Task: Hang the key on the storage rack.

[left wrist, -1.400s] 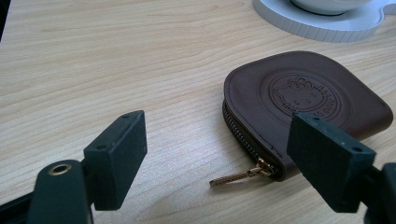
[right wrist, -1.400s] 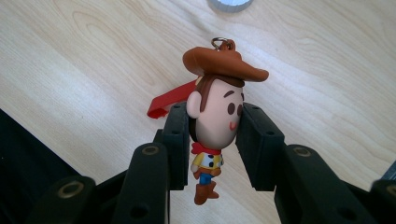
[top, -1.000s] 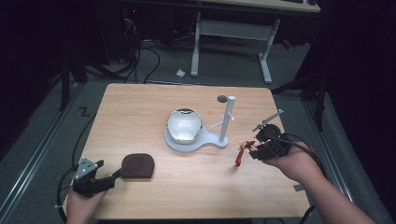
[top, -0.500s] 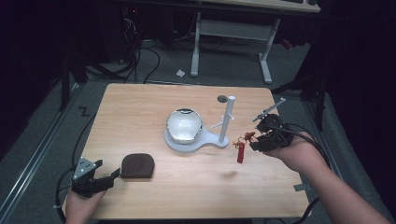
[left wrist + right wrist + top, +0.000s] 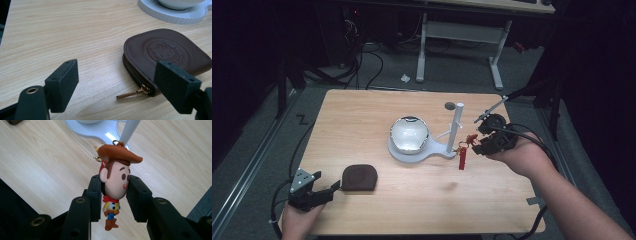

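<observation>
cowboy keychain held beside the white stand

the right tool (image 5: 115,192) clamps the cowboy keychain (image 5: 115,182) by its head, just right of the white stand (image 5: 432,145) and its post. the left tool (image 5: 125,85), jaws wide, sits near the brown pouch (image 5: 165,53), well left of the stand. the smooth round head could slip out, or the dangling red tassel (image 5: 462,159) snag the stand
</observation>
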`<state>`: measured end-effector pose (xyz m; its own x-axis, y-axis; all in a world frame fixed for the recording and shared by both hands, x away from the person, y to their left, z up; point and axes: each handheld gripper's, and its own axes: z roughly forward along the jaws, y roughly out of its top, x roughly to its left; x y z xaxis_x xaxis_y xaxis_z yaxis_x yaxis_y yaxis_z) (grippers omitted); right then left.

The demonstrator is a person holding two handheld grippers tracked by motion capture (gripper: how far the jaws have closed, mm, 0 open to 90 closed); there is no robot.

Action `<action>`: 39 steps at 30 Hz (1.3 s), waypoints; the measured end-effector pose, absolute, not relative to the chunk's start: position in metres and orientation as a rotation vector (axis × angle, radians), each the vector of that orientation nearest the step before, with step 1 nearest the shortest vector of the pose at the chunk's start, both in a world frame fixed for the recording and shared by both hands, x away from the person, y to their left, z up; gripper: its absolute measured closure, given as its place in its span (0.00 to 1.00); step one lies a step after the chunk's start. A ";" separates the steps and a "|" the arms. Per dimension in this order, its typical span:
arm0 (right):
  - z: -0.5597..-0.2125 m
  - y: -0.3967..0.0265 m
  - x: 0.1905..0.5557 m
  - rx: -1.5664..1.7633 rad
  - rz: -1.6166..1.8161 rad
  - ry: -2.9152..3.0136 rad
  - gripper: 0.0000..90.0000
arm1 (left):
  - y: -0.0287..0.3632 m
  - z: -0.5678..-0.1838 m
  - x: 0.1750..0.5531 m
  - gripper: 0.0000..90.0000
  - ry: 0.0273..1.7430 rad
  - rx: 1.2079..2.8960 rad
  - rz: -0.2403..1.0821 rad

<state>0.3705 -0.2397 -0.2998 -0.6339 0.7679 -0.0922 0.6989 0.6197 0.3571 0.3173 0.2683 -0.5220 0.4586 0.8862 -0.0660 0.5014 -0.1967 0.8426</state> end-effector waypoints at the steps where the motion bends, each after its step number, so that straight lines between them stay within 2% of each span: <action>1: -0.298 -0.238 0.371 1.203 0.429 2.605 0.73 | 0.268 -0.522 0.317 0.23 1.172 1.849 0.564; 26: -0.269 -0.225 0.390 1.167 0.449 2.538 0.74 | 0.269 -0.521 0.316 0.23 1.169 1.842 0.558; 39: -0.281 -0.239 0.393 1.209 0.432 2.523 0.74 | 0.269 -0.521 0.316 0.23 1.169 1.842 0.559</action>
